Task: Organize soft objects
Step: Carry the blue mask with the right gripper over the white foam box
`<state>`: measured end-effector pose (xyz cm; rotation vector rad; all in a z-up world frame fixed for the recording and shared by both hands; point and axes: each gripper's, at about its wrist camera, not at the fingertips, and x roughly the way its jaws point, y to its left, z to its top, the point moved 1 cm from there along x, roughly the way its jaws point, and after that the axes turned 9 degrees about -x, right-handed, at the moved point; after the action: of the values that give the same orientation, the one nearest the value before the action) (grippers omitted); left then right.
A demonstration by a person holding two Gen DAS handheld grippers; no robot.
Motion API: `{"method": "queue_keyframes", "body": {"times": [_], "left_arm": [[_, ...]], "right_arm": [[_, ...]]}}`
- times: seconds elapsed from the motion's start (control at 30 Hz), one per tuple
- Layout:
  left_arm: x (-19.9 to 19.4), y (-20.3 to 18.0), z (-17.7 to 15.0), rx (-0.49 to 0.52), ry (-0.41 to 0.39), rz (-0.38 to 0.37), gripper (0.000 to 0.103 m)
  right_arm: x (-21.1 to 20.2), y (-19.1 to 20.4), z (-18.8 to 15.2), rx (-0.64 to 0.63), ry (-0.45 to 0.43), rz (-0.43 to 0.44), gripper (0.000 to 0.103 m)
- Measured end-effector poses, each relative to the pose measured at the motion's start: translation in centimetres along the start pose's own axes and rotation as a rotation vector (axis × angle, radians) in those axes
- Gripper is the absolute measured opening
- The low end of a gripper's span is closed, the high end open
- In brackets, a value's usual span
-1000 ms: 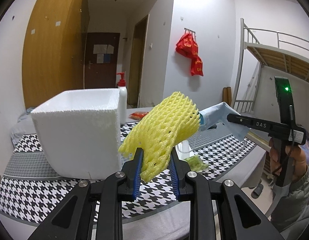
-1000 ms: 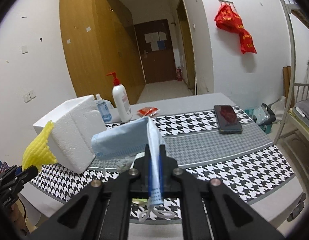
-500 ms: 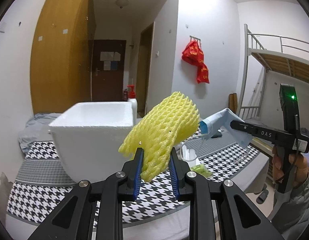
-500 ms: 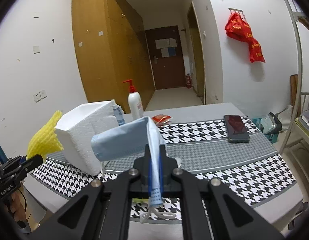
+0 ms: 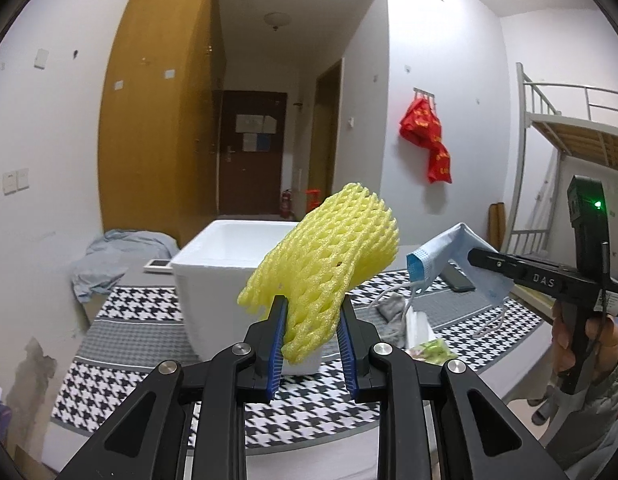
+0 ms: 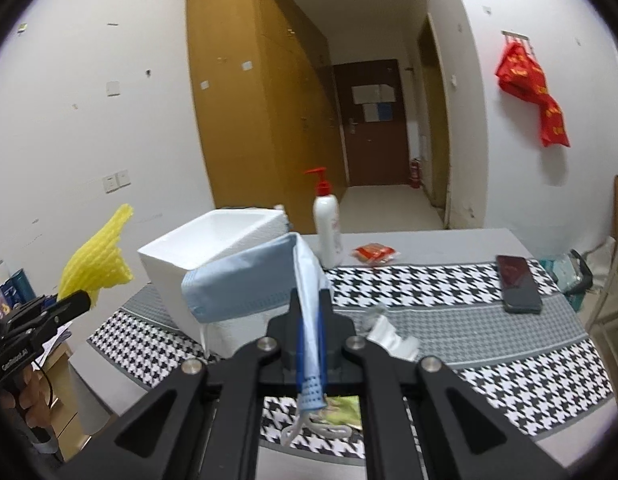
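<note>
My left gripper is shut on a yellow foam net sleeve, held in the air in front of the white foam box. My right gripper is shut on a light blue face mask, whose ear loops dangle below the fingers. In the left wrist view the right gripper with the mask hangs at the right, above the table. From the right wrist view, the net sleeve and left gripper are at the far left, left of the box.
The houndstooth tablecloth carries a red-pump lotion bottle, a red packet, a dark phone, a grey rag, white cloth and a green packet. A bunk bed frame stands at the right.
Both grippers have risen and drawn back with their loads; the box now looks lower and farther away, and its inside shows. Neither grip has changed.
</note>
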<state>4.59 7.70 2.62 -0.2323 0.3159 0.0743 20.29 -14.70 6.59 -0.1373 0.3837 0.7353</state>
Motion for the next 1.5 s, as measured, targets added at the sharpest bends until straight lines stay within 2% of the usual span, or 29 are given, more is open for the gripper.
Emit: {"method": "queue_keyframes", "body": {"times": [0.37, 0.83, 1.5], "left_arm": [[-0.5, 2.1, 0.8, -0.027, -0.004, 0.071, 0.026], [-0.3, 4.0, 2.1, -0.046, -0.023, 0.115, 0.026], [-0.6, 6.0, 2.4, -0.08, -0.04, 0.18, 0.026]], "right_arm": [[1.7, 2.2, 1.6, -0.04, -0.002, 0.052, 0.008], [3.7, 3.2, 4.3, -0.068, -0.014, 0.087, 0.008], [7.6, 4.9, 7.3, -0.088, -0.001, 0.13, 0.008]]}}
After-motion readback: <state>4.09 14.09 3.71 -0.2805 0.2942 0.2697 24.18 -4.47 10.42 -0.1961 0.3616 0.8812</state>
